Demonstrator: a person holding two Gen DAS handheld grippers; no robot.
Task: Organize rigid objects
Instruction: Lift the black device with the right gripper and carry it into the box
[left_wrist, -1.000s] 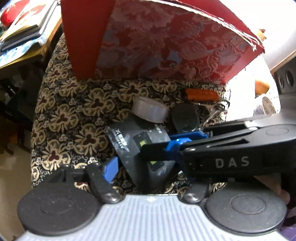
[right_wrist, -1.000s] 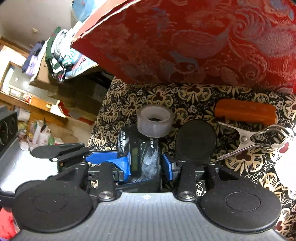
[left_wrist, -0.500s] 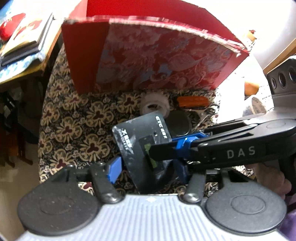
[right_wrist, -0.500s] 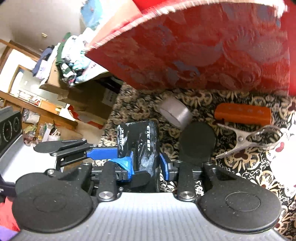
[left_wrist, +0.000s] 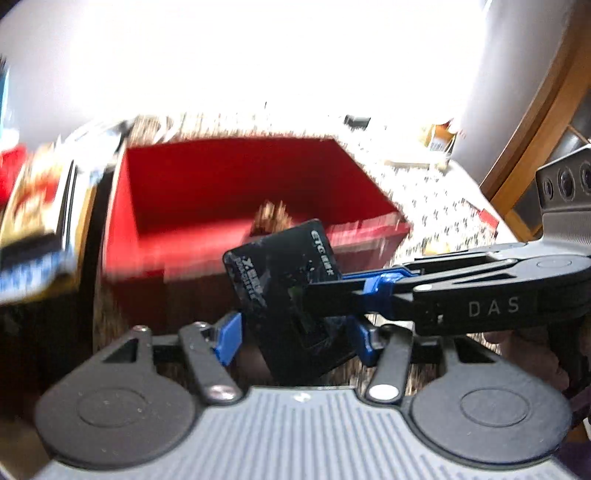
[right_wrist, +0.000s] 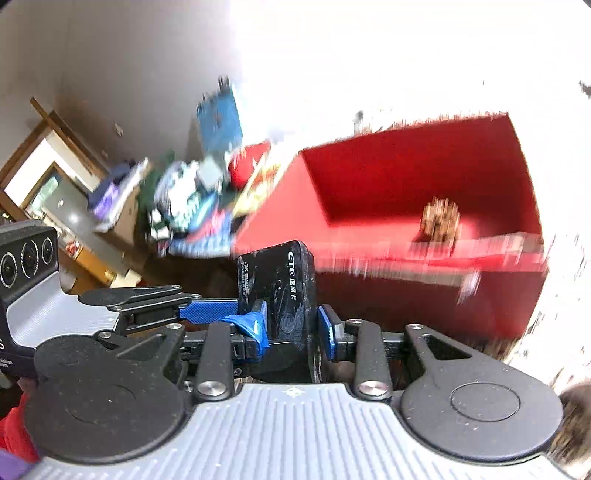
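Note:
A black ETC card device (left_wrist: 284, 284) (right_wrist: 280, 288) is held in the air by both grippers at once. My left gripper (left_wrist: 295, 332) is shut on its lower part. My right gripper (right_wrist: 291, 328) is shut on it from the side, and its arm marked DAS (left_wrist: 491, 306) crosses the left wrist view. The left gripper's blue fingers (right_wrist: 210, 310) show in the right wrist view. Behind the device is an open red box (left_wrist: 229, 206) (right_wrist: 424, 206) with a small brown thing (right_wrist: 441, 218) inside. Both views are blurred.
A stack of books and clutter (left_wrist: 40, 221) (right_wrist: 192, 199) lies left of the box. The patterned cloth (left_wrist: 443, 218) runs around the box. A wooden frame (left_wrist: 546, 110) stands at the right.
Both grippers have lifted the black device up from the patterned cloth, so the red box's open inside now shows. The tape roll, orange case and metal clip are out of view.

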